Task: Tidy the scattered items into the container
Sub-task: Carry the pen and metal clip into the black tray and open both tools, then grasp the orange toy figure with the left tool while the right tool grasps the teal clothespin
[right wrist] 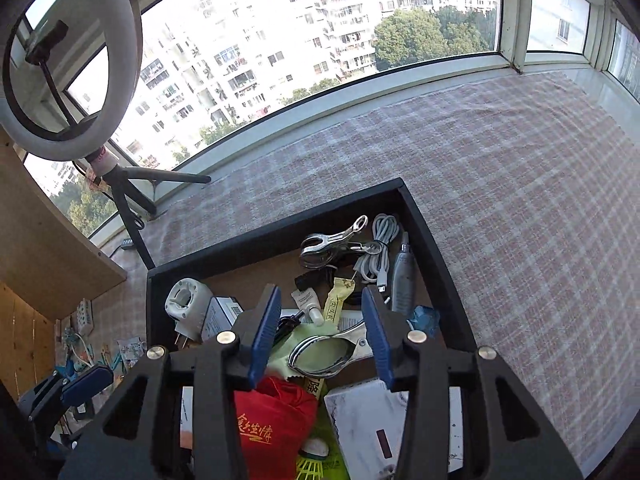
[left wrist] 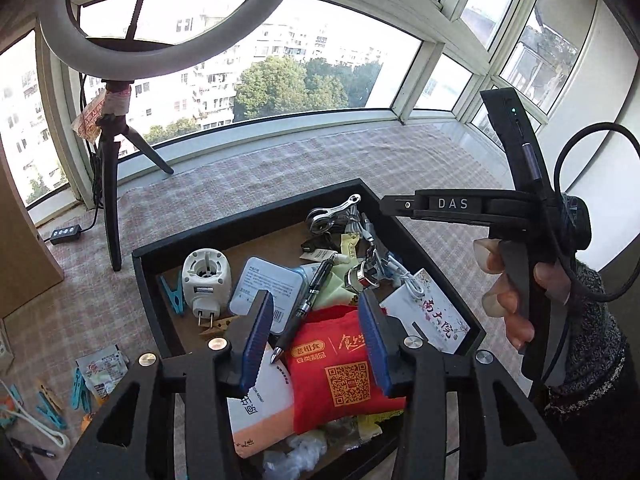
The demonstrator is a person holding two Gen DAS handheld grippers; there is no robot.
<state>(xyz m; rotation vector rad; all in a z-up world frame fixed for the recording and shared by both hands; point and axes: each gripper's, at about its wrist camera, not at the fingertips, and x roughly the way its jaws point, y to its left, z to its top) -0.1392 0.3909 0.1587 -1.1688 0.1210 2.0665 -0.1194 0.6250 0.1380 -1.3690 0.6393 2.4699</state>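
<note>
Two hand-held grippers hang above a black open-topped container (left wrist: 256, 216) on a pink checked cloth (right wrist: 520, 208) beside a wide window. Off the container's left edge, loose on the cloth, lie blue clothes pegs (left wrist: 82, 394), a small printed sachet (left wrist: 102, 372) and a white cord (left wrist: 32, 420); behind them, near the cloth's far left corner, a ring light (left wrist: 168, 46) stands on its tripod.

Inside the container, from its left wall: a blue peg (left wrist: 173, 295), a white plug adapter (left wrist: 206, 280), a wooden peg (left wrist: 218, 325), a white tin with a printed label (left wrist: 268, 286), a black pen (left wrist: 310, 300) and a red snack packet (left wrist: 340, 376). At the far right corner sit a metal clip (right wrist: 334, 240) and a coiled white cable (right wrist: 380, 248), with a white patterned box (left wrist: 432, 316) against the right wall.

The left gripper (left wrist: 316, 336) hovers over the red packet with its blue-padded jaws about half apart; the packet shows between them, but the pads do not press on it and nothing is gripped. The right gripper (right wrist: 322, 336), carried in a person's hand (left wrist: 516, 292), is likewise about half open. A large shiny metal clip (right wrist: 330, 350) lies on a green cloth (right wrist: 296, 344) in the gap between its pads, untouched by either.
</note>
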